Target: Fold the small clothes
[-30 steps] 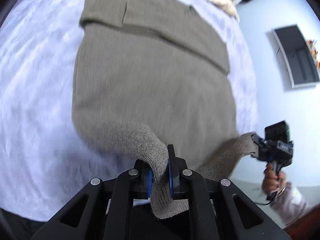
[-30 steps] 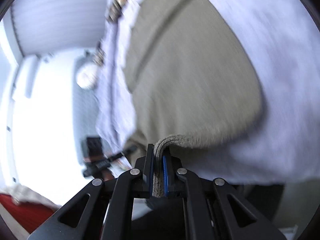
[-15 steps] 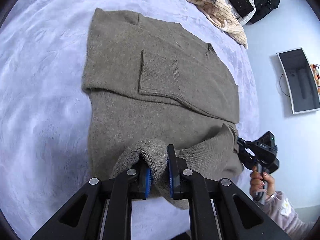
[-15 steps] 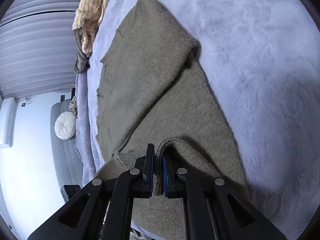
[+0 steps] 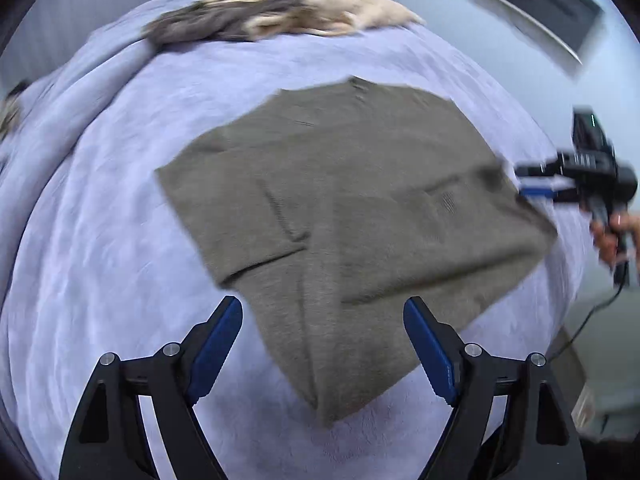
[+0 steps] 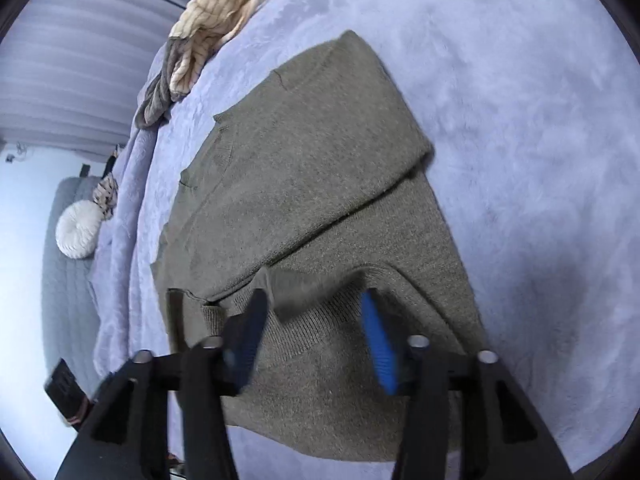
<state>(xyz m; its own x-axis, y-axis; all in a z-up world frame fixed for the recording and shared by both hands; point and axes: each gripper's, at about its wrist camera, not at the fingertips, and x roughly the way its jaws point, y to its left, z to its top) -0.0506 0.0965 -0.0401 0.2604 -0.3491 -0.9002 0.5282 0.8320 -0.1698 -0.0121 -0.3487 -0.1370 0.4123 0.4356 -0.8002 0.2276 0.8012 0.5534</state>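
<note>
Clothes heap (image 5: pixel 280 12) smeared by blur — dark panel (image 5: pixel 536 4) cut off at edge.

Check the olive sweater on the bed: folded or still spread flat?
Folded. The olive sweater lies on the lavender blanket with a layer doubled over its body, the fold edge running across it. Neither gripper holds it.

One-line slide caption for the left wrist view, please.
Left gripper, jaws just opened, hangs empty over the folded olive sweater on the lavender blanket; right gripper at the sweater's far edge.
</note>
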